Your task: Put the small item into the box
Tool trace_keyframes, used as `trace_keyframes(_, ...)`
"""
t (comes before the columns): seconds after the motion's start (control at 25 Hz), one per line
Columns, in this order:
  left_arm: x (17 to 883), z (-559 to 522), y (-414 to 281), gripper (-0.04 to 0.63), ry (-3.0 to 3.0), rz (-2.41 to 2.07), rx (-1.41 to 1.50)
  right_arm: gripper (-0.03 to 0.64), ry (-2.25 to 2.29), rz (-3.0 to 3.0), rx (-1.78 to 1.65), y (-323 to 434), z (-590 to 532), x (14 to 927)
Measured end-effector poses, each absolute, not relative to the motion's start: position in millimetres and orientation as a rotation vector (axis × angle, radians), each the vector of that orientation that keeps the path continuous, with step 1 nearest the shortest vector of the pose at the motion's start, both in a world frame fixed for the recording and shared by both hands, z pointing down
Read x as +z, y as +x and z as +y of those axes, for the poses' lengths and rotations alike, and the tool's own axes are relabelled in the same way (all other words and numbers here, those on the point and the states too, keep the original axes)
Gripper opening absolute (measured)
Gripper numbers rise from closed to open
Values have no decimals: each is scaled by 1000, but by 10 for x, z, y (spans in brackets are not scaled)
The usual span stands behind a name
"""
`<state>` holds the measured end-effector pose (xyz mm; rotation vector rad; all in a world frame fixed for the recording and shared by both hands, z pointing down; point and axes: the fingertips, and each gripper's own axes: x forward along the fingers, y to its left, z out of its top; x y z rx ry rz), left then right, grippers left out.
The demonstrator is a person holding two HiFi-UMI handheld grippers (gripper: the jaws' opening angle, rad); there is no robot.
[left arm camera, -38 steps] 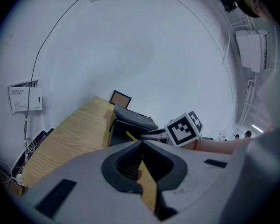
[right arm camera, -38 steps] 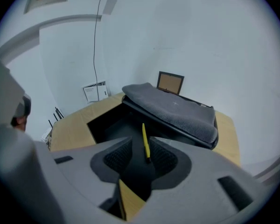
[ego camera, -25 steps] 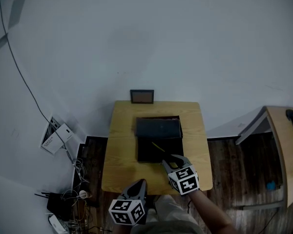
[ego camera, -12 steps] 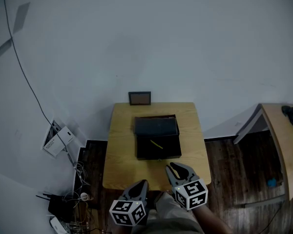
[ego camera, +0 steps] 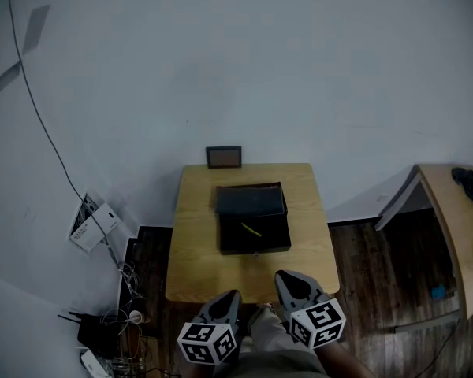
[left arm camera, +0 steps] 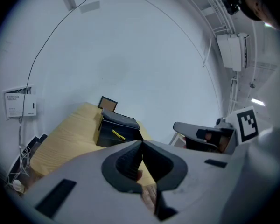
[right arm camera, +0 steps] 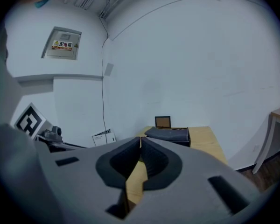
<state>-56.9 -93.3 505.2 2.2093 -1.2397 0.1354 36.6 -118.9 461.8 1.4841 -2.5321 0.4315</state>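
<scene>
Both tongs hang short of the near edge of the desk [ego camera: 193, 258], well apart from the box [ego camera: 256, 247]. The left tongs [ego camera: 227, 295] are pressed together with nothing between them. The right tongs [ego camera: 288, 276] have just been closing and now meet as well, also empty. The small item [ego camera: 251, 229], a thin yellow stick, lies inside the open black box, ahead of both tongs. Its long axis slants from far-left to near-right. The right tongs are a little nearer to it. I judge the task as done.
</scene>
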Motion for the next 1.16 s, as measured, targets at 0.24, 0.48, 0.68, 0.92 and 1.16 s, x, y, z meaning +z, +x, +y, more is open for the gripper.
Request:
trace_keyframes(0.24, 5021, -950, -555, 3, 2214, -1239, 129, 0, 1508, -2508, 434, 429, -1193, 4625)
trace_keyframes(0.48, 5004, -984, -554, 3, 2216, -1241, 118, 0, 1512, -2521, 405, 439, -1191, 4557)
trace_keyframes(0.68, 4988, -1006, -547, 3, 2218, -1245, 117, 0, 1509, -2532, 398, 447, -1186, 4512)
trace_keyframes(0.92, 4992, -1017, -548, 3, 2217, -1249, 117, 0, 1507, -2549, 379, 430, -1174, 4461)
trace_keyframes(1.16, 4990, -1026, -510, 3, 2220, -1240, 119, 0, 1502, -2559, 377, 435, -1172, 4454)
